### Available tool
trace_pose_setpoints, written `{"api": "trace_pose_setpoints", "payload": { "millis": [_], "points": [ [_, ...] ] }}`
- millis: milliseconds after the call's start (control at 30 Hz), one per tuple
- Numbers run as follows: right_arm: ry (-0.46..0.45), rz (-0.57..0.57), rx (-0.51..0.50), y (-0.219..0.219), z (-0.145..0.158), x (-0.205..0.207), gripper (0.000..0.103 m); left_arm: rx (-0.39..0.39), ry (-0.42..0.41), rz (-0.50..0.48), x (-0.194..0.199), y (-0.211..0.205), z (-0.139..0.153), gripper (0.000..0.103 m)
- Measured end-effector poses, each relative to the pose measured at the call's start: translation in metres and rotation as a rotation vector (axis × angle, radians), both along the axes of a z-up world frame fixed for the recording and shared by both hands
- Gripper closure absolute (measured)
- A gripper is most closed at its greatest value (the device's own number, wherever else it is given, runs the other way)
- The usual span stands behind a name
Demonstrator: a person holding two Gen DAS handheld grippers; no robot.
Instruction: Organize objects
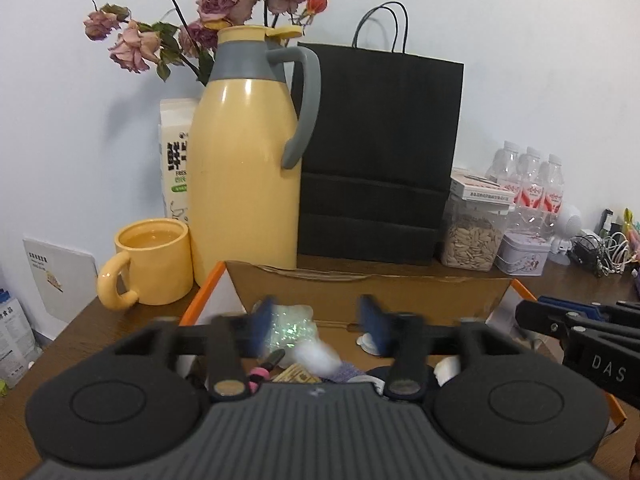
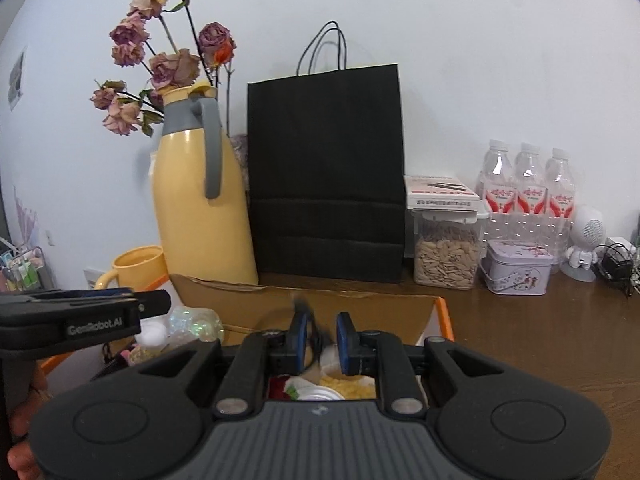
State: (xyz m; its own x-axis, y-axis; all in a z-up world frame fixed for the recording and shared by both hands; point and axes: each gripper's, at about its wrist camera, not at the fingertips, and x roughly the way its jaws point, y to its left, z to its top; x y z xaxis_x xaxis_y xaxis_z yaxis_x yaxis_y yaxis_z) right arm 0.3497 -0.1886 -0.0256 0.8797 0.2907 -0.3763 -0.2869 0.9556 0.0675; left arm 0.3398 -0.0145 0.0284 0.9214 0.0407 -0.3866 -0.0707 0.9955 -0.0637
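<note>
1. At 9 o'clock of the left wrist view, a white milk carton (image 1: 175,156) with large dark characters and the readable letters "FRES" stood behind the tall yellow thermos jug with grey collar and handle (image 1: 244,152); a yellow ceramic mug (image 1: 154,260) sat just beside the jug.
2. At 12 o'clock a black paper carrier bag with cord handles (image 1: 380,152) stood against the pale wall, dried pink roses (image 1: 216,0) behind the jug.
3. At 6 o'clock the open brown cardboard box with orange edges (image 1: 360,292) lay on the dark wooden table (image 1: 60,344); small mixed objects lay inside, too blurred to name.
4. The left gripper (image 1: 320,324) hovered over the box, its blue pads spread wide, holding nothing. Its side read "GenRobot.AI" in the right wrist view.
5. The right gripper (image 2: 322,336) hung over the box with a narrow gap between pads; a dark blur stood between them, and I cannot tell whether anything was gripped. Its body read "DAS".
6. At 3 o'clock stood a clear jar of seeds (image 2: 446,252), a lilac printed tin (image 2: 516,268) and three red-labelled water bottles (image 2: 528,188).
</note>
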Motion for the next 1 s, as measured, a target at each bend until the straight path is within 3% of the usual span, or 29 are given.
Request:
{"api": "trace_pose_setpoints", "payload": {
  "millis": [33, 100, 167, 233, 733, 1000],
  "points": [
    [0.005, -0.009, 0.0, -0.001, 0.0, 0.001, 0.069, 0.008, -0.018, 0.018, -0.002, -0.001, 0.001, 0.009],
    [0.007, -0.028, 0.013, -0.004, -0.001, 0.002, 0.03, 0.03, -0.057, 0.057, -0.006, -0.002, 0.002, 0.002],
    [0.007, -0.036, 0.02, -0.007, 0.0, 0.002, 0.01, 0.024, -0.08, 0.066, -0.008, 0.0, 0.003, 0.0],
    [0.01, -0.033, 0.026, -0.009, 0.001, 0.003, 0.0, 0.018, -0.081, 0.07, -0.007, 0.001, 0.005, 0.0],
    [-0.005, -0.028, 0.054, -0.015, 0.011, -0.004, 0.0, 0.003, -0.101, 0.06, -0.018, 0.006, 0.015, 0.0],
    [-0.077, -0.002, 0.079, -0.016, 0.039, -0.042, 0.0, 0.009, -0.131, 0.011, -0.053, 0.005, 0.032, 0.0]
  ]
}}
